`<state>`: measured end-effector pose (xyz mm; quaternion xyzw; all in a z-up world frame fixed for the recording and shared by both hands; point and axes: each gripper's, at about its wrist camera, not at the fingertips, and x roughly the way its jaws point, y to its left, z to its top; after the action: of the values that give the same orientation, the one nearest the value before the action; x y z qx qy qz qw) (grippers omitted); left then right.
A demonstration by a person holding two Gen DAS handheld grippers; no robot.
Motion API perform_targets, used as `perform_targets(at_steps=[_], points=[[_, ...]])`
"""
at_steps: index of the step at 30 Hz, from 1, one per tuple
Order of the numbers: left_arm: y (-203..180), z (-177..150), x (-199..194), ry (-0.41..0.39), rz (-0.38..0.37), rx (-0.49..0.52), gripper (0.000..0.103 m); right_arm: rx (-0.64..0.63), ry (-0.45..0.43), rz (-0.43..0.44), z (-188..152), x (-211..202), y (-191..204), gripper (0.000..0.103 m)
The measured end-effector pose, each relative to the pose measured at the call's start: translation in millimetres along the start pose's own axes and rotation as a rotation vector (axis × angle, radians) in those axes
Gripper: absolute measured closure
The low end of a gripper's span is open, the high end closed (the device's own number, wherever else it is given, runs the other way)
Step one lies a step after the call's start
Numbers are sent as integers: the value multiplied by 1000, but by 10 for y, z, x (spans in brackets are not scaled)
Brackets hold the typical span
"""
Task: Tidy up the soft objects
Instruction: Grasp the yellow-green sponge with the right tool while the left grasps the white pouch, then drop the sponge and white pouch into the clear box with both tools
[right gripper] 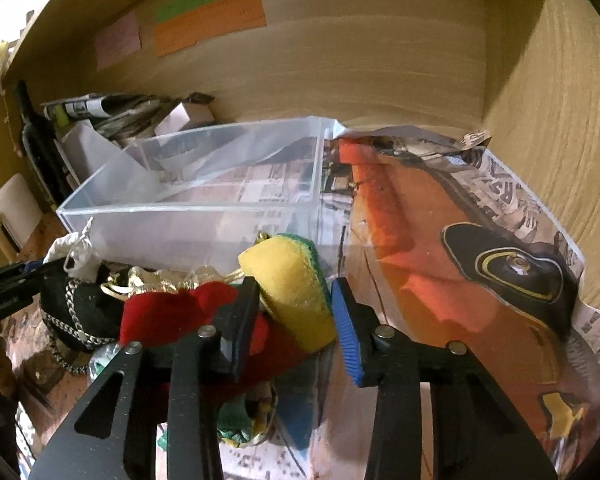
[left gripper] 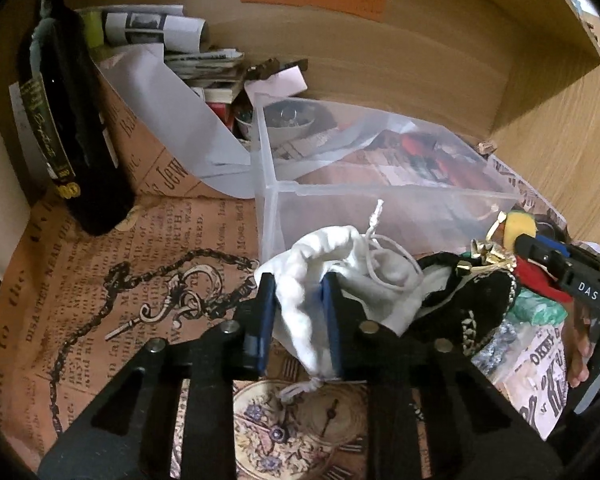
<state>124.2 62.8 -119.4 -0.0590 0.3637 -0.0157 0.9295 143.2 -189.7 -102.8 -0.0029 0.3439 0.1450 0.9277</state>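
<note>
My left gripper (left gripper: pixel 299 292) is shut on a white drawstring pouch (left gripper: pixel 332 280), held just in front of a clear plastic box (left gripper: pixel 380 196). A black pouch with a chain (left gripper: pixel 472 300) lies to its right. In the right wrist view, my right gripper (right gripper: pixel 294 292) is open, its jaws on either side of a yellow sponge with a green back (right gripper: pixel 296 280). The sponge rests on a pile of soft things: a red cloth (right gripper: pixel 172 312), the black pouch (right gripper: pixel 80 312) and gold ribbon. The clear box (right gripper: pixel 188 216) stands just behind the pile. The right gripper (left gripper: pixel 540 248) also shows in the left wrist view.
A dark wine bottle (left gripper: pixel 68 128) stands at the left. Rolled papers and booklets (left gripper: pixel 172 36) are stacked behind the box. Wooden shelf walls (right gripper: pixel 380 60) enclose the back and right. Printed paper (left gripper: pixel 120 280) covers the shelf floor.
</note>
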Motion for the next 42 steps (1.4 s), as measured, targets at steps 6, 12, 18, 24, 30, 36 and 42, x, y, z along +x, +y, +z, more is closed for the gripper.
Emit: perform_targets(at_steps=[6,12,18,24,30,36,42], points=[[8,32,-136,-33,17,-17,83,14,-51,-8,36,-140,-13,72],[-65,91,-422,-109,33,1,84,15,-110,-3,103,-353,-15,73],[-165,253,-672,-203,31,22,84,6,-181,9,199,-571,6,73],[-257,471,-818,-280,22,45,84,-8,-241,35,353,-696,78,73],[-296,699,-728,-292,16,46,84,-47,-285,51,541,-694,181,73],[-274,920,-493,-248,-6,31,84,-82,-271,62,713,-496,268,73],[-204,1079,-107,-162,-23,7,84,-101,-211,54,841,-176,313,73]])
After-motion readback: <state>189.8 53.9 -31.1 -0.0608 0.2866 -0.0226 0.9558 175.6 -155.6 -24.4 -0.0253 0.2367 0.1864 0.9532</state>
